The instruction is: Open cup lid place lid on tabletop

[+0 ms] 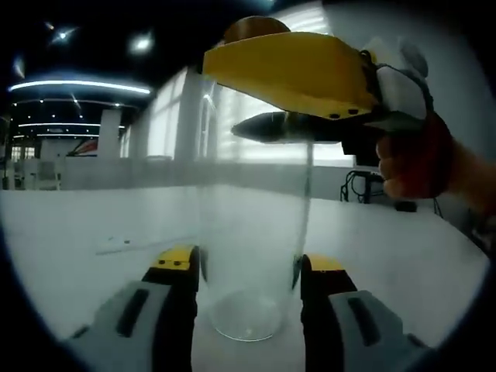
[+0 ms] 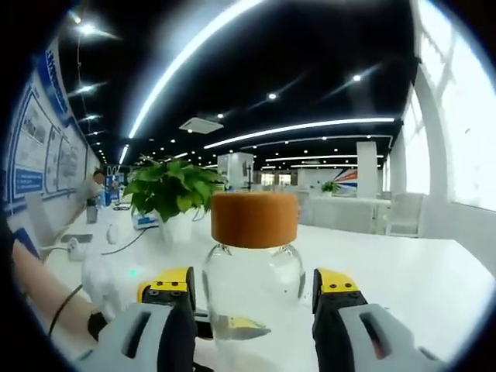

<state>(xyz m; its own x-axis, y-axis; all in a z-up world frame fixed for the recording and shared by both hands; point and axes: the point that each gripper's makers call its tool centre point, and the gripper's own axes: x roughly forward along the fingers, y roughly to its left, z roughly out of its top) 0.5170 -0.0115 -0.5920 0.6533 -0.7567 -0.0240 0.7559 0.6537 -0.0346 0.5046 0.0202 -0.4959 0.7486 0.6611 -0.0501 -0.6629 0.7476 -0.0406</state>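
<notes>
Left claw steadies the cup; right claw lines up on the lid.
Left claw [image 1: 249,283] clamped on the clear glass cup [image 1: 252,232] standing on the white desk [image 1: 93,225]; right claw [image 2: 254,298], apart, flanks its neck, the round brown cork lid [image 2: 255,219] at 12 o'clock — next, grip and lift it.

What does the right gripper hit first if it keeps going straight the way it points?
Most likely the clear glass cup, which sits between the right gripper's jaws, with its orange lid still on just above the jaw tips. How close it is cannot be judged, so contact distance is uncertain.
</notes>
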